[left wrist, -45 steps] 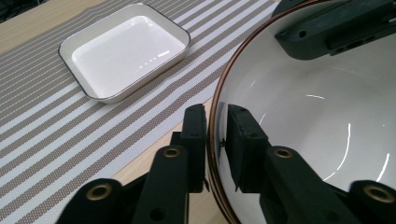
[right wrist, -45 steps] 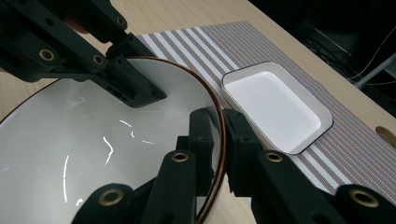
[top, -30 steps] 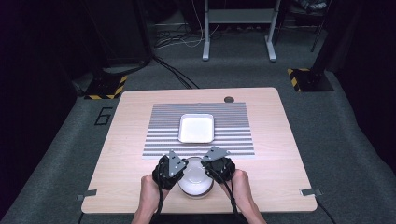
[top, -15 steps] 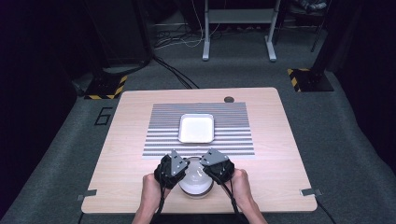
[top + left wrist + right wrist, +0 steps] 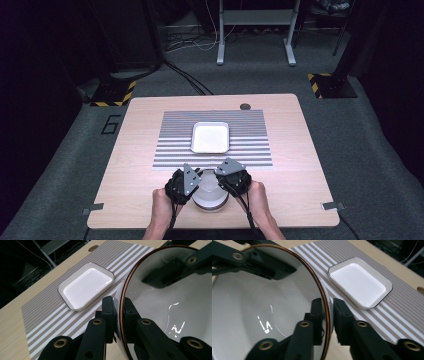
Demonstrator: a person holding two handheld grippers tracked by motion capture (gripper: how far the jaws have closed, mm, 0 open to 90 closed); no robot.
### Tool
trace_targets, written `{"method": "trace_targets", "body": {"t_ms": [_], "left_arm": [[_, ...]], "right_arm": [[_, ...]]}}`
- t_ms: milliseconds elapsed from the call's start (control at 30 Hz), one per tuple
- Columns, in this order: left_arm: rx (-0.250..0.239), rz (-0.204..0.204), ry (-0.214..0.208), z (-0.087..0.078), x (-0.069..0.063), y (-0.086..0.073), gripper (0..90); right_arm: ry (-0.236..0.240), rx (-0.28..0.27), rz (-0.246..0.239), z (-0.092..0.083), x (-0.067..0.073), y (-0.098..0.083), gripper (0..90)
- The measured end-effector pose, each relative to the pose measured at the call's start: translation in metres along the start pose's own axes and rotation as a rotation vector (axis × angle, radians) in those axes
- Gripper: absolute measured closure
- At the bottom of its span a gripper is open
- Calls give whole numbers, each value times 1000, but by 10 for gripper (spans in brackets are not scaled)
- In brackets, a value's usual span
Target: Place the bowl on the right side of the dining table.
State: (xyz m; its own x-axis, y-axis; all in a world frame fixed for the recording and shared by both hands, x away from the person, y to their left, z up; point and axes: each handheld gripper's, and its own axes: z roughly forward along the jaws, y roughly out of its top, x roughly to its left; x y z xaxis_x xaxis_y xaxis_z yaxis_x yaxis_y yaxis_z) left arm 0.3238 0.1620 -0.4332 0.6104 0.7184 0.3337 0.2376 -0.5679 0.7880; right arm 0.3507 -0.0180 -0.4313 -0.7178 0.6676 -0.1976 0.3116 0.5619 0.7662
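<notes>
A white bowl (image 5: 209,192) with a brown rim sits at the near edge of the table (image 5: 300,165), gripped from both sides. The left gripper (image 5: 117,315) has its jaws clamped on the rim, one inside and one outside; the right gripper (image 5: 327,315), whose jaws have just eased slightly, straddles the opposite rim the same way. Beyond, a white rectangular dish (image 5: 210,137) rests on a striped mat (image 5: 250,145).

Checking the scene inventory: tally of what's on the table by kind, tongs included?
Bowl: 1
Rectangular dish: 1
Striped mat: 1
Tongs: 2, left tongs and right tongs, each shut on the bowl's rim
Total: 5
</notes>
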Motion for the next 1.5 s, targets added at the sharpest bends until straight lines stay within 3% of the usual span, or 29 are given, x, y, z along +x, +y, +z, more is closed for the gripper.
{"method": "trace_targets", "body": {"t_ms": [200,300,333,467,600,967,1200,1500], "left_arm": [[1,3,4,-1,0,0,834],[3,-7,-11,0,1,-1,832],[4,0,-17,1,2,-1,826],[24,-7,-40,5,4,-2,778],[30,-36,-78,9,6,-5,772],[-6,-55,-57,0,8,-2,812],[-46,-47,-26,-8,10,5,822],[-58,-33,-6,-13,12,11,824]], "right_arm": [[38,9,27,3,-3,0,801],[49,-14,22,0,-5,-1,817],[22,-23,-3,-2,-2,-1,818],[-2,-43,-32,-3,2,0,818],[-22,-51,-59,-3,4,1,817],[-54,-84,-102,-7,8,3,819],[-89,-124,-134,-15,10,8,819],[-106,-145,-142,-20,9,14,819]]}}
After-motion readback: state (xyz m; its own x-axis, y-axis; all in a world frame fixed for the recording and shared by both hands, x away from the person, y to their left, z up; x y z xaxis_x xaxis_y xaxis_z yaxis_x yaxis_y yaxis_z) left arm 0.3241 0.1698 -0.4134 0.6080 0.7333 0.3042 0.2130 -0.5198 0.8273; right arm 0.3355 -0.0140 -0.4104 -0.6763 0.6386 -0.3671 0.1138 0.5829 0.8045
